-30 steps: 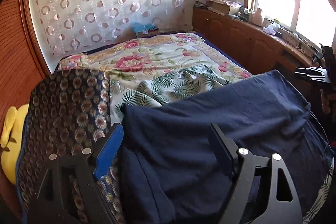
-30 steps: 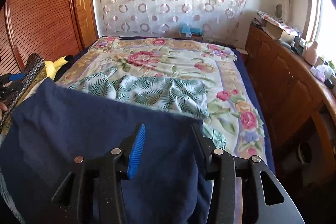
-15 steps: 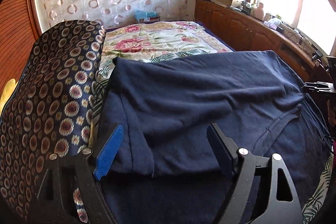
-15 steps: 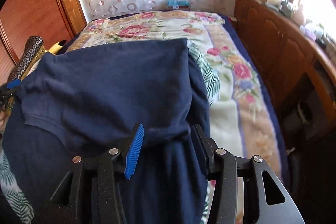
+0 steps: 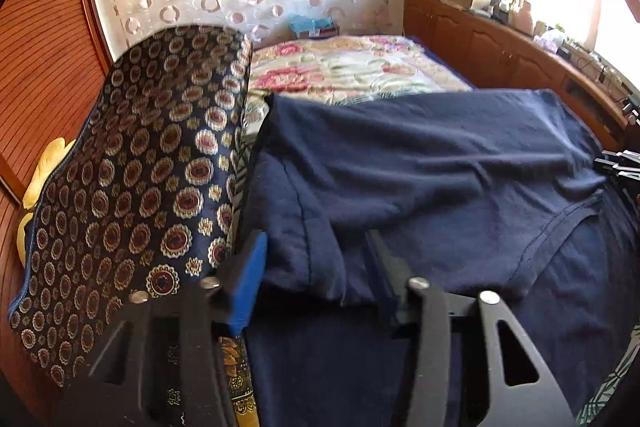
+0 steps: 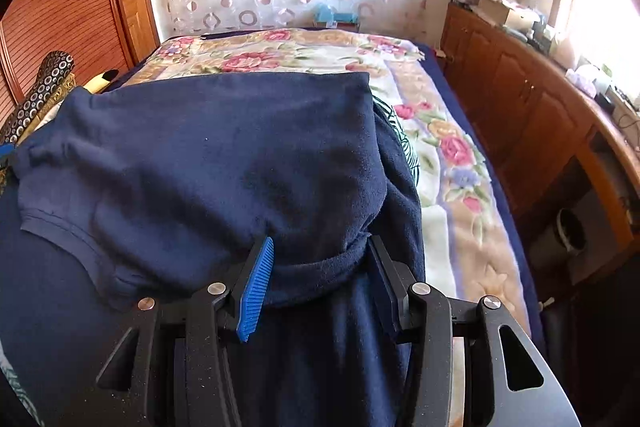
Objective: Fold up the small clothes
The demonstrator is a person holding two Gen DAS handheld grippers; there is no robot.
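The navy T-shirt (image 5: 440, 163) lies on the bed, over the floral bedspread (image 5: 344, 67), with its far part folded toward you so that the folded edge rests across the lower layer. Both corners of that edge sit between your fingers.

Your left gripper (image 5: 316, 275) has just been closing, and the left corner of the fold is between its fingers, which look pressed on the bunched cloth. Your right gripper (image 6: 320, 275) is clamped on the right corner, where the fabric is gathered into a thick roll.

The main risk is an uneven fold. The right corner is bunched, so if you let go as it is, the wad may stay as a lump and the edge will not lie flat. The collar seam (image 6: 60, 231) already shows a slanted line, which suggests that the two sides are not level with each other; pull one hand further than the other and the skew will grow.

You may also have caught more than one layer on the left. In that case, lifting drags the lower layer and undoes the fold.

The patterned cushion (image 5: 132, 195) stands just beside the shirt's left edge. Swing your left hand outward and the cloth may snag on it.
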